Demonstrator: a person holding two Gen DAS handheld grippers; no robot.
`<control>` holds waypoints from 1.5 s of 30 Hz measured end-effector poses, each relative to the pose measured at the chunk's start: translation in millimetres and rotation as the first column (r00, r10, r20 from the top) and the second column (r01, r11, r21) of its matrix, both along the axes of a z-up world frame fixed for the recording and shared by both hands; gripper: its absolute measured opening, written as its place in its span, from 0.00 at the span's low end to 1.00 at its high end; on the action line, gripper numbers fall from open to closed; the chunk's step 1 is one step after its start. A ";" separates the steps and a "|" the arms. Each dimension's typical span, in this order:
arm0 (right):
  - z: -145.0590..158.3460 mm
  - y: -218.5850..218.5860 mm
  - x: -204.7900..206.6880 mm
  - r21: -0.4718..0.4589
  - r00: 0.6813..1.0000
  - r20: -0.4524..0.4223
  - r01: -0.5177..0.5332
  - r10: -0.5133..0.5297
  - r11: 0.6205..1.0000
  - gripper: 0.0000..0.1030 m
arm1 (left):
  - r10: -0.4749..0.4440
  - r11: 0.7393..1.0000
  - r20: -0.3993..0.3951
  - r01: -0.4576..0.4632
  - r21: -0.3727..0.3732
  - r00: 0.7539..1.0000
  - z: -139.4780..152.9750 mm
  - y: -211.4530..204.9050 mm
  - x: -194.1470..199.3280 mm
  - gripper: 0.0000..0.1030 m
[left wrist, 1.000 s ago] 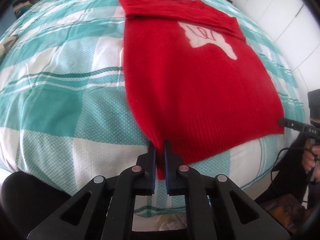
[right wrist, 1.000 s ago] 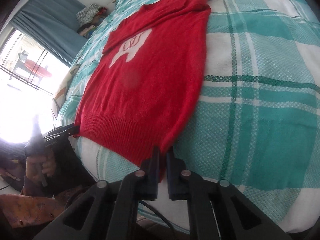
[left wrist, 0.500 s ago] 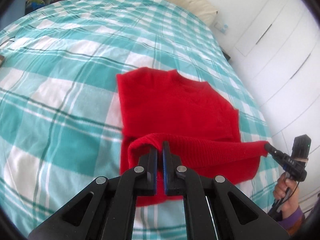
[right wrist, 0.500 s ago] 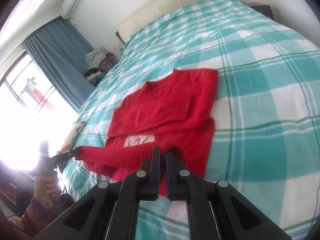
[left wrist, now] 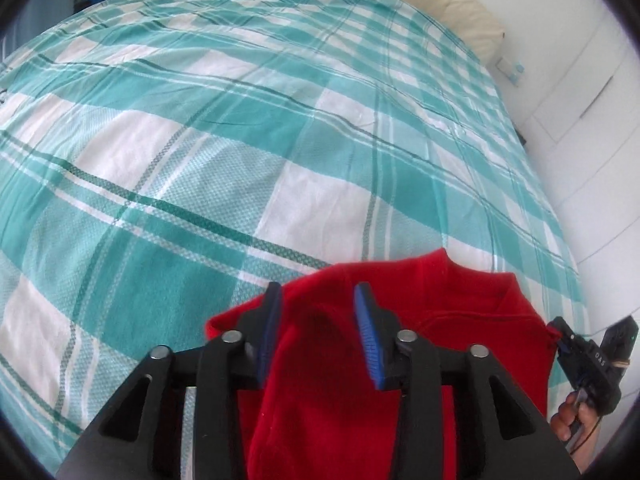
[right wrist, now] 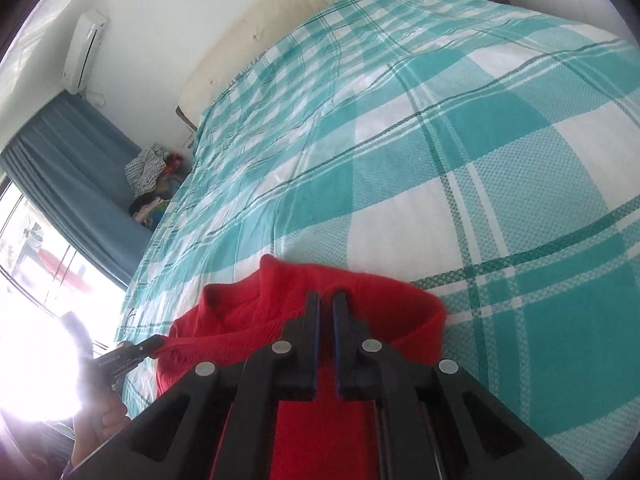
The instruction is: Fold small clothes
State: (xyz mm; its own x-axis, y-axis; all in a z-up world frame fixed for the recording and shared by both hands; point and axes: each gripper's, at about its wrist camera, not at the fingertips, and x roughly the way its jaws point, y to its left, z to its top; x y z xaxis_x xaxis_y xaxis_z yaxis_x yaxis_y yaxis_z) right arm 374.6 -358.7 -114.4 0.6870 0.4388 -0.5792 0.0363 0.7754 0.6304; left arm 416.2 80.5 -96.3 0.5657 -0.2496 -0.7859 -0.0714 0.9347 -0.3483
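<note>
Left wrist view: wide stretch of checked bedspread point(left wrist: 248, 128) lying bare from 9 through 12 to 2 o'clock, ending at a cream headboard point(left wrist: 452, 4) along the far edge at 1 o'clock and at white cupboard doors point(left wrist: 592, 120) beyond the bed's side at 3. One red sweater point(left wrist: 460, 304) folded over on the cover at 5 to 6 o'clock, its collar toward 1 o'clock. Left gripper point(left wrist: 318, 312) over the sweater's near-left part, jaws opening, standing well apart, red cloth showing between the blue pads point(left wrist: 370, 344) without being pinched. At 4 o'clock, right gripper point(left wrist: 560, 338) at the sweater's outer corner, a hand point(left wrist: 570, 420) below it. Right wrist view: open bedspread point(right wrist: 460, 152) from 11 round to 4 o'clock, headboard point(right wrist: 280, 12) at 12, one air conditioner point(right wrist: 84, 52) on the wall at 10, blue curtain point(right wrist: 72, 176) and glaring window point(right wrist: 32, 320) at 9, one heap of clothes point(right wrist: 150, 184) at the bed's far-left side. Sweater point(right wrist: 240, 320) at 6 to 7 o'clock with its folded edge curling beside the fingers. Right gripper point(right wrist: 326, 300) with jaws opening but only a narrow gap showing, red knit in the slit; cannot tell whether the pads press on it. Left gripper point(right wrist: 154, 344) at 8 o'clock touching the sweater's left corner, half lost in glare. Counted: two grippers, one sweater.
</note>
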 end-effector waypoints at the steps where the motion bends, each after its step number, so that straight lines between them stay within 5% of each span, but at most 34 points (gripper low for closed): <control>1: 0.7 -4.7 -1.5 0.011 1.000 0.011 0.024 -0.025 1.000 0.27 | 0.024 1.000 0.021 -0.024 0.001 0.999 3.3 4.3 -0.1 0.67; 7: 22.0 -17.6 -26.6 -0.062 0.997 0.064 0.036 -0.032 0.997 0.34 | 0.013 0.995 0.055 -0.018 0.101 0.998 15.6 14.7 -27.6 0.73; 12: 36.4 -7.7 -74.7 -0.178 0.995 0.076 -0.045 0.059 0.983 0.35 | -0.065 0.971 0.074 0.046 0.234 0.995 21.9 -2.2 -96.3 0.85; 19: 52.4 8.0 -189.9 -0.396 0.979 0.143 -0.080 0.148 0.915 0.66 | -0.147 0.951 0.036 0.131 0.282 0.989 7.3 -36.2 -211.6 0.90; 23: 57.0 11.4 -245.4 -0.491 0.966 0.201 -0.044 0.162 0.870 0.78 | -0.152 0.944 0.081 0.120 0.309 0.985 0.4 -54.3 -248.7 0.95; 28: 33.6 10.6 -278.2 -0.557 0.966 0.221 0.009 0.137 0.830 0.80 | -0.142 0.932 0.083 0.105 0.348 0.986 -30.9 -73.2 -254.6 0.95; 32: 13.6 5.1 -280.6 -0.546 0.975 0.192 0.014 0.109 0.838 0.80 | -0.161 0.910 0.091 0.112 0.398 0.983 -47.8 -82.3 -256.0 0.95; 45: -19.5 -4.2 -258.5 -0.475 0.990 0.115 -0.019 0.084 0.880 0.80 | -0.156 0.940 0.066 0.128 0.317 0.986 -61.4 -75.0 -249.3 0.99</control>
